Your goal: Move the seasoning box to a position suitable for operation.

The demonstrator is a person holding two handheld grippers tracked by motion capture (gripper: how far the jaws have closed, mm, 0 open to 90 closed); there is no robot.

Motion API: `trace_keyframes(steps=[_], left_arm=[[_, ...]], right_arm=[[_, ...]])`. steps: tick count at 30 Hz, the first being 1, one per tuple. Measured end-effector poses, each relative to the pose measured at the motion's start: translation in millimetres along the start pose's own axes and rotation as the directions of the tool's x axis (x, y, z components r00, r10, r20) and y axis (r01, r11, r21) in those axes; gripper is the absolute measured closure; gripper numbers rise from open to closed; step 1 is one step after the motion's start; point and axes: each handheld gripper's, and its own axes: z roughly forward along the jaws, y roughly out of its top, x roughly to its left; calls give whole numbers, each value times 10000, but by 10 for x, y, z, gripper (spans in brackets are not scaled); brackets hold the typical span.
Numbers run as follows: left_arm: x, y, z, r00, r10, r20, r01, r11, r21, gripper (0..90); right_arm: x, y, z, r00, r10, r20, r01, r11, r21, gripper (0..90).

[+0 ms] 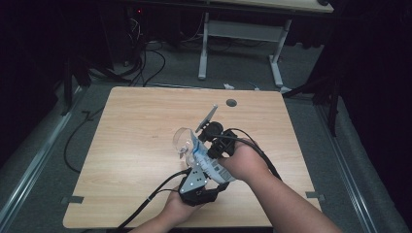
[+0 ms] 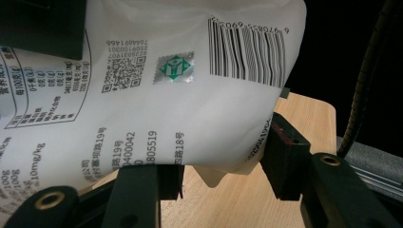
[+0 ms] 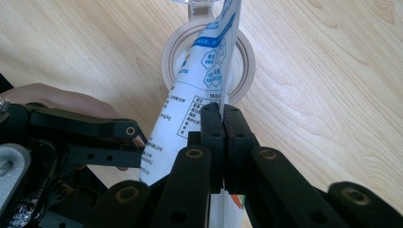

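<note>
Wood-grain table (image 1: 136,145) stands on grey floor (image 1: 180,63) in a dark room, white desk legs (image 1: 204,48) at twelve o'clock. Near its five o'clock edge, the right gripper (image 3: 222,123) pinches a white printed bag (image 3: 190,104) over a clear jar (image 1: 182,141); the left gripper (image 2: 223,161) clasps its lower end.

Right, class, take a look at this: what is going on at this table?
A person works at a wooden table with a gripper in each hand. Both hold a white printed bag. The right gripper is shut on the bag's flat edge. The left gripper has its jaws around the bag's lower part. The bag's top end points at the mouth of a clear jar, so they seem to be pouring or about to.
</note>
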Motion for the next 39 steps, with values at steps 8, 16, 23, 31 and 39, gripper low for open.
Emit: trace_keyframes(steps=[8, 16, 23, 31, 39], left_arm=[[4, 18, 5, 10000, -39, -5, 39, 10000, -39, 554], [3, 15, 7, 10000, 5, -38, -5, 10000, -43, 554], [12, 16, 13, 10000, -29, -80, 28, 10000, -48, 555], [22, 32, 11, 9999, -68, -98, 67, 9999, -82, 554], [22, 38, 5, 9999, -66, -109, 65, 9999, -86, 554]], right_arm=[[-7, 22, -9, 10000, -2, 33, 2, 10000, 49, 892], [0, 21, -7, 10000, -4, 69, 4, 10000, 15, 892], [-12, 28, 3, 10000, -35, 40, 35, 10000, 32, 892], [-3, 56, 6, 10000, 2, 97, -2, 10000, 31, 893], [13, 68, 12, 9999, 22, 123, -22, 10000, 68, 893]])
